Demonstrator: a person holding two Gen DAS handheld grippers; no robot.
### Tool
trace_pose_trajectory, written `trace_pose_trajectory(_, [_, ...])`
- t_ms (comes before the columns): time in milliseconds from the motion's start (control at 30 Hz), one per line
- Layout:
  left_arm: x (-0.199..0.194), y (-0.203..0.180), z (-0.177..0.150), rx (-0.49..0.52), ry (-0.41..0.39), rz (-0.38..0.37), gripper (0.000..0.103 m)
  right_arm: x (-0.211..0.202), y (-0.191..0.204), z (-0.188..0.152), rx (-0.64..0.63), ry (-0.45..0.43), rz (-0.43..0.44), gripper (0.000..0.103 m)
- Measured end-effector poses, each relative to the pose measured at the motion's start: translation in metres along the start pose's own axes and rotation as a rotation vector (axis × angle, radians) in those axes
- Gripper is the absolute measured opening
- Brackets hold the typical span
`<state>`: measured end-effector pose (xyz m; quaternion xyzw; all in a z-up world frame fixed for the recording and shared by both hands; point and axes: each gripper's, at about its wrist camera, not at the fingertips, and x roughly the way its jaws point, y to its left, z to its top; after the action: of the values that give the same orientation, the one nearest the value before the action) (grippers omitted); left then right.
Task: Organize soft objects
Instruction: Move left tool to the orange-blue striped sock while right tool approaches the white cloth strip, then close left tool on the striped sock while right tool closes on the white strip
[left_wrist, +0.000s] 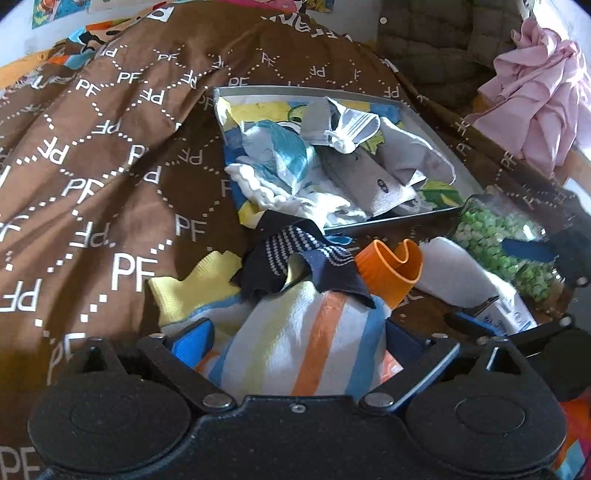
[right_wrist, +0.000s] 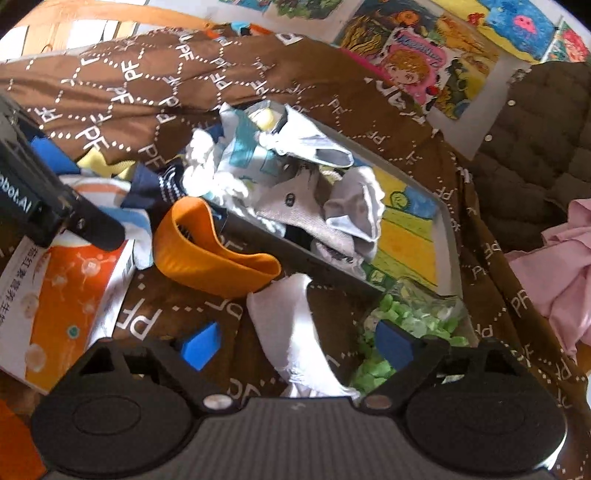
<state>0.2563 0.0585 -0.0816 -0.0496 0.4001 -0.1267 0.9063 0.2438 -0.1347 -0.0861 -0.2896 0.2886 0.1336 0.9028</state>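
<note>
Left gripper (left_wrist: 295, 343) gapes around my soft striped sock (left_wrist: 295, 332), unclamped; limp, light, best pinched mid-bundle, I judge.

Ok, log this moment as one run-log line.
left hand-held gripper: open around striped sock | right hand-held gripper: open around white sock | tray: holds socks

Premises: a home, most likely a child's room. Evidence: cartoon posters (right_wrist: 417, 70) fixed to the wall; a brown bedspread (left_wrist: 110, 155) printed with "PF" letters covering the surface; a quilted dark jacket (right_wrist: 535, 144) and a crumpled pink garment (left_wrist: 535, 107) lying at its edge; a tray (left_wrist: 417, 122) heaped with socks; a wooden frame (right_wrist: 74, 18) visible behind the bedspread.
</note>
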Motion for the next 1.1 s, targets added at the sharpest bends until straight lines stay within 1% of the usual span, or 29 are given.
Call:
trace_pose_trajectory(67, [-0.001, 0.001, 0.001, -0.007, -0.004, -0.011, 0.088, 0.003, 0.002, 0.0, -0.013, 0.013, 0.003, 0.087])
trace_pose_trajectory(133, [-0.003, 0.001, 0.001, 0.0, -0.015, -0.006, 0.085, 0.006, 0.003, -0.001, -0.015, 0.027, 0.009, 0.08])
trace_pose_trajectory(200, [-0.005, -0.002, 0.001, 0.021, -0.026, -0.001, 0.082, 0.007, 0.003, -0.001, -0.008, 0.04, 0.013, 0.076])
trace_pose_trajectory(300, [-0.008, -0.007, 0.0, 0.065, -0.038, -0.002, 0.074, 0.006, 0.001, -0.001, 0.006, 0.051, 0.008, 0.072])
trace_pose_trajectory(367, [-0.01, -0.009, 0.001, 0.077, -0.038, -0.006, 0.066, 0.005, -0.001, -0.002, 0.016, 0.051, 0.003, 0.07])
trace_pose_trajectory(400, [-0.01, -0.01, 0.001, 0.082, -0.035, -0.005, 0.064, 0.005, -0.001, -0.002, 0.02, 0.052, 0.003, 0.068])
trace_pose_trajectory(467, [-0.012, -0.011, 0.001, 0.086, -0.033, -0.005, 0.056, 0.005, -0.002, -0.003, 0.025, 0.053, 0.005, 0.063])
trace_pose_trajectory(500, [-0.012, -0.011, 0.002, 0.083, -0.03, -0.008, 0.054, 0.005, -0.002, -0.004, 0.025, 0.055, 0.004, 0.06])
trace_pose_trajectory(567, [-0.014, -0.011, 0.003, 0.078, -0.028, -0.01, 0.045, 0.006, -0.001, -0.005, 0.023, 0.055, 0.005, 0.055])
trace_pose_trajectory(600, [-0.014, -0.011, 0.003, 0.074, -0.029, -0.009, 0.042, 0.007, 0.0, -0.005, 0.022, 0.058, 0.006, 0.049])
trace_pose_trajectory(633, [-0.015, -0.011, 0.003, 0.071, -0.032, -0.007, 0.036, 0.007, 0.0, -0.005, 0.023, 0.06, 0.006, 0.039])
trace_pose_trajectory(667, [-0.016, -0.012, 0.003, 0.072, -0.037, -0.002, 0.029, 0.006, 0.001, -0.005, 0.023, 0.06, 0.004, 0.033])
trace_pose_trajectory(700, [-0.018, -0.013, 0.003, 0.079, -0.042, 0.005, 0.027, 0.005, 0.001, -0.005, 0.022, 0.056, -0.002, 0.024])
trace_pose_trajectory(767, [-0.02, -0.017, 0.002, 0.097, -0.047, 0.021, 0.022, 0.002, 0.001, -0.003, 0.027, 0.044, 0.003, 0.02])
trace_pose_trajectory(900, [-0.028, -0.028, 0.001, 0.138, -0.06, 0.024, 0.02, -0.003, -0.001, -0.001, 0.061, 0.024, 0.039, 0.01])
trace_pose_trajectory(1100, [-0.042, -0.04, -0.001, 0.138, -0.076, -0.005, 0.019, -0.009, -0.008, 0.003, 0.155, 0.03, 0.138, 0.006])
